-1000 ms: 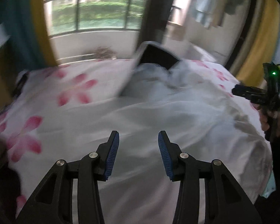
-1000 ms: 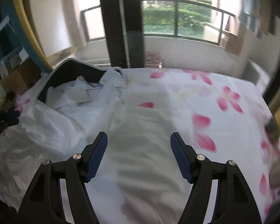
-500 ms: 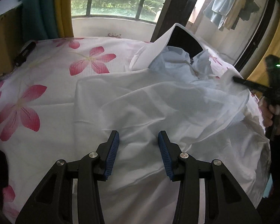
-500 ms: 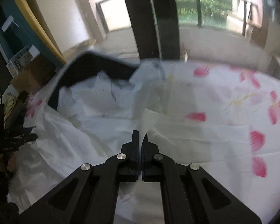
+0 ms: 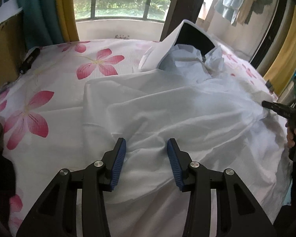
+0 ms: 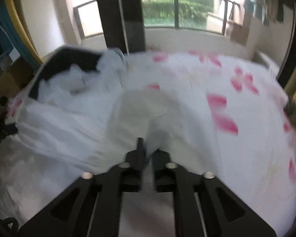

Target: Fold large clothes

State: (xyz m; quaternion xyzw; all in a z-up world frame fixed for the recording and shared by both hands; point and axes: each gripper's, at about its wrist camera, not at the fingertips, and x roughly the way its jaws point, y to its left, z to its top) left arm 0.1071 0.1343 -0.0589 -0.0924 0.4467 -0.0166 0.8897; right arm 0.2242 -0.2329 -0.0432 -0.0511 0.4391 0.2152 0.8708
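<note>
Two grippers, one per wrist view, both at the bottom of frame over a bed. Left gripper (image 5: pixel 146 148): jaws parted about halfway, blue pads clear of the cloth, nothing pinched; a ridge of the white garment (image 5: pixel 187 114) lies in the gap beneath them. Right gripper (image 6: pixel 148 148): blurred, jaws opening from a narrow gap, with white fabric bunched between the fingertips; whether the pads press on it cannot be told. In the left view it shows again at the right edge, its black tip at the garment's far side, with the person's hand (image 5: pixel 294 138) below it.

White garment: large, rumpled, spread over the centre and right of the left view, the centre and left of the right view, on the floral bedsheet (image 5: pixel 49 90).

Behind it, upper centre: one open white case with a dark lining (image 5: pixel 193 39), crumpled pale cloth inside.

Left edge, mid-height: dark slim object (image 5: pixel 29 60) on the sheet.

Top of frame: window with railing (image 5: pixel 120 0), greenery outside; teal and yellow curtains (image 5: pixel 49 9) upper left; hanging clothes (image 5: pixel 244 2) upper right.
</note>
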